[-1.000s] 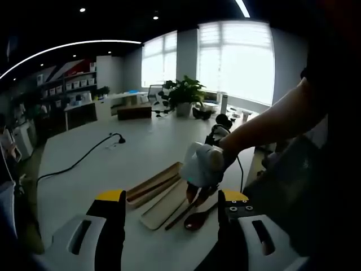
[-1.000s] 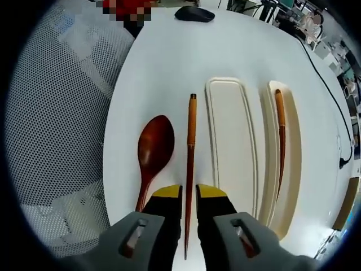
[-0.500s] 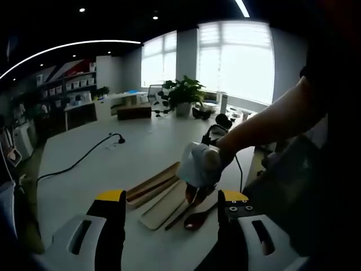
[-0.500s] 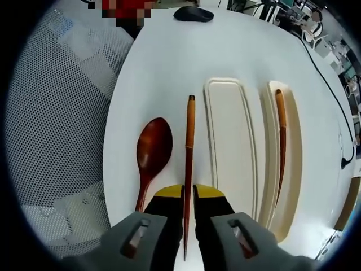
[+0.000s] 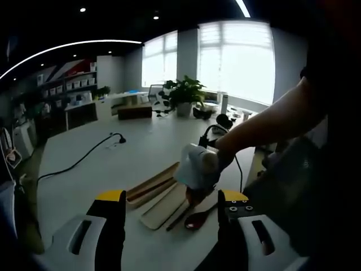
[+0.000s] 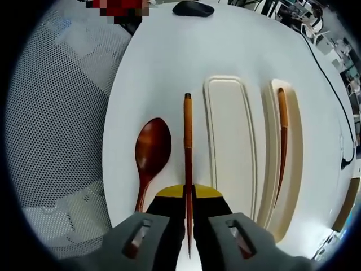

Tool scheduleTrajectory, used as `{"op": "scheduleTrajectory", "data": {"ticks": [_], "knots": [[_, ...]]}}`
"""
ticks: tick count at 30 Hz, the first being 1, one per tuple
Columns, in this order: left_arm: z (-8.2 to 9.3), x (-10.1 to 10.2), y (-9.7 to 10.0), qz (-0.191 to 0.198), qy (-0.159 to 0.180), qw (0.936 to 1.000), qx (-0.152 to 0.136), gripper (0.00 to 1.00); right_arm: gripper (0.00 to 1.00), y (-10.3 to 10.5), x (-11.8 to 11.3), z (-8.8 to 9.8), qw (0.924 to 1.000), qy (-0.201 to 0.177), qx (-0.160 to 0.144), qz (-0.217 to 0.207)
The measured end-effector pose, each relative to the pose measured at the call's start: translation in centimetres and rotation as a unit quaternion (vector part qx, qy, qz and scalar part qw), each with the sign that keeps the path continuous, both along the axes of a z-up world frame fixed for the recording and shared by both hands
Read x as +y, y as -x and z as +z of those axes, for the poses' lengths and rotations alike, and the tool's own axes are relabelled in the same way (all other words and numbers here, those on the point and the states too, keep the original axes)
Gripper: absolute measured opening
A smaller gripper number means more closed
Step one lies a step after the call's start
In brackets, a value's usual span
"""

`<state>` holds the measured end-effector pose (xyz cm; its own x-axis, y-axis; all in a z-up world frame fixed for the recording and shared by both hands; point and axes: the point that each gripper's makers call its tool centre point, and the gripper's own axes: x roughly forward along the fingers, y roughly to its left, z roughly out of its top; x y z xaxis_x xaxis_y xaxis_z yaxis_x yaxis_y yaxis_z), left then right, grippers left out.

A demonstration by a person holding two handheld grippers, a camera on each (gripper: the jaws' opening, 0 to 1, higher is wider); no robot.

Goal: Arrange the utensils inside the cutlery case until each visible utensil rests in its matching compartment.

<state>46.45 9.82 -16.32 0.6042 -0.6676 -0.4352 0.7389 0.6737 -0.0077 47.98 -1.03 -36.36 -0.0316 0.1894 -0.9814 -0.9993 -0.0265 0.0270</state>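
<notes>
The chopstick [image 6: 187, 164] is now pinched between the jaws of the right gripper [image 6: 188, 192], which have closed on it since a second ago. It lies between the spoon [image 6: 151, 155] and the case [image 6: 230, 141], so lifting comes next. The left gripper [image 5: 169, 199] hangs wide, empty.

white table [image 6: 169, 51] | on it: spoon [image 6: 151, 155], two case halves [image 6: 230, 141], mouse [image 6: 193, 8]

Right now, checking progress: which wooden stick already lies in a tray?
The stick in the far tray. The other stick is clamped in the right gripper, beside the spoon.
</notes>
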Motion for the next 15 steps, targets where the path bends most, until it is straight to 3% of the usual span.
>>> {"op": "scheduleTrajectory", "data": {"ticks": [15], "knots": [[0.12, 0.06, -0.07, 0.003, 0.001, 1.0000, -0.002, 0.68, 0.00, 0.26, 0.40, 0.43, 0.9995, -0.029, 0.007, -0.011]]}}
